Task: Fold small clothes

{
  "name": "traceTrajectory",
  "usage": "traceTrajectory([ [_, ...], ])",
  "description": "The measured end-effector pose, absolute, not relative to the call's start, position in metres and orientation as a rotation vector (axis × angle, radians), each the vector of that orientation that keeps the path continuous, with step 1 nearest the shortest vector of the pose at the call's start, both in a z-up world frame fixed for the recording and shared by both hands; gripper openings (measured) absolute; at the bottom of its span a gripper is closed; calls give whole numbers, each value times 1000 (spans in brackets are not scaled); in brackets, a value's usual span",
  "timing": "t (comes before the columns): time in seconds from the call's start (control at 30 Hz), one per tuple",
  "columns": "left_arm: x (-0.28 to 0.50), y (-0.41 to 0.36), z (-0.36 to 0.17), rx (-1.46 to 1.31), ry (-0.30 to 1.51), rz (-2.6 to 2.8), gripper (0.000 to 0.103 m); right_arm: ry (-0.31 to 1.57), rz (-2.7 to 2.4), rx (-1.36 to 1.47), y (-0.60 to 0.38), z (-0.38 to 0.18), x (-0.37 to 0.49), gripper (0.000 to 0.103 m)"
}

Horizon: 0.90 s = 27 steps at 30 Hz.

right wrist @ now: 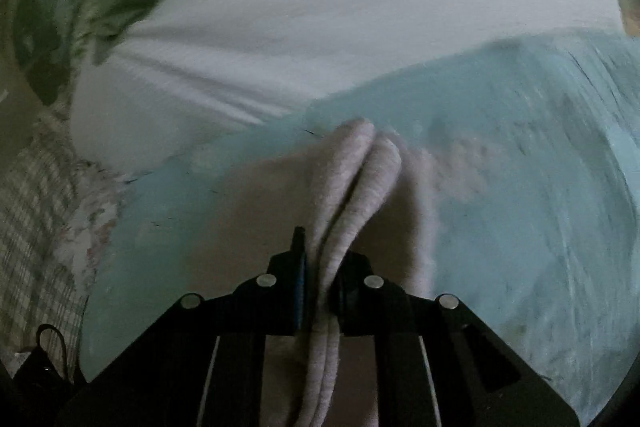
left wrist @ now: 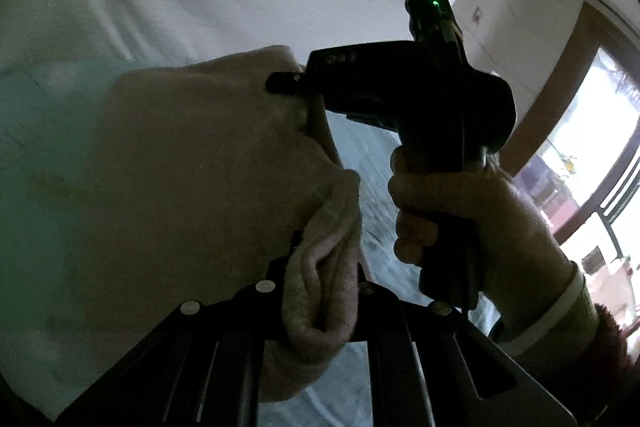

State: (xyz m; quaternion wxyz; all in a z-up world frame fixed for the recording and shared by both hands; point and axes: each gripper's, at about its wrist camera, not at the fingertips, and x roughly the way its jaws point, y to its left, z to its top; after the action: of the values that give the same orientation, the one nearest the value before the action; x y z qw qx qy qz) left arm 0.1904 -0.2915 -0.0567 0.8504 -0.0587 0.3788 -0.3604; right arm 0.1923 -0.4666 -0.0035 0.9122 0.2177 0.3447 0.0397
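Grey knit garment (right wrist: 360,187) clamped in both my tools. Left tool (left wrist: 320,291) and right tool (right wrist: 320,283) each pinch an edge. It hangs over the teal sheet (right wrist: 520,167).

The cloth (right wrist: 352,195) is pale grey-pink. The mat (right wrist: 520,167) under it is light blue. The sheet (right wrist: 320,7) beyond the mat is white. The grippers (right wrist: 320,279) are black.
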Motion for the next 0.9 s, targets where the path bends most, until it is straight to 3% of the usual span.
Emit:
traceTrajectory([
  [0.23, 189, -320, -90, -13, 852, -774, 9, 715, 39, 490, -477, -31, 190, 16],
  [0.3, 192, -319, -96, -3, 871, -775, 10, 712, 25, 500, -477, -32, 187, 30],
  [0.37, 195, -311, -99, -23, 884, -787, 15, 700, 23, 513, -477, -29, 180, 37],
  [0.43, 196, -302, -97, -59, 894, -816, 40, 681, 22, 519, -476, -23, 169, 52],
  [0.5, 186, -282, -90, -102, 889, -836, 55, 661, 10, 511, -474, -17, 156, 80],
  [0.53, 183, -276, -88, -109, 882, -839, 60, 651, 8, 506, -472, -14, 148, 84],
  [0.73, 170, -215, -69, -153, 833, -791, 86, 681, 70, 543, -470, -26, 118, 87],
  [0.9, 220, -162, -77, -227, 879, -677, 86, 711, 78, 587, -472, -43, 116, 87],
])
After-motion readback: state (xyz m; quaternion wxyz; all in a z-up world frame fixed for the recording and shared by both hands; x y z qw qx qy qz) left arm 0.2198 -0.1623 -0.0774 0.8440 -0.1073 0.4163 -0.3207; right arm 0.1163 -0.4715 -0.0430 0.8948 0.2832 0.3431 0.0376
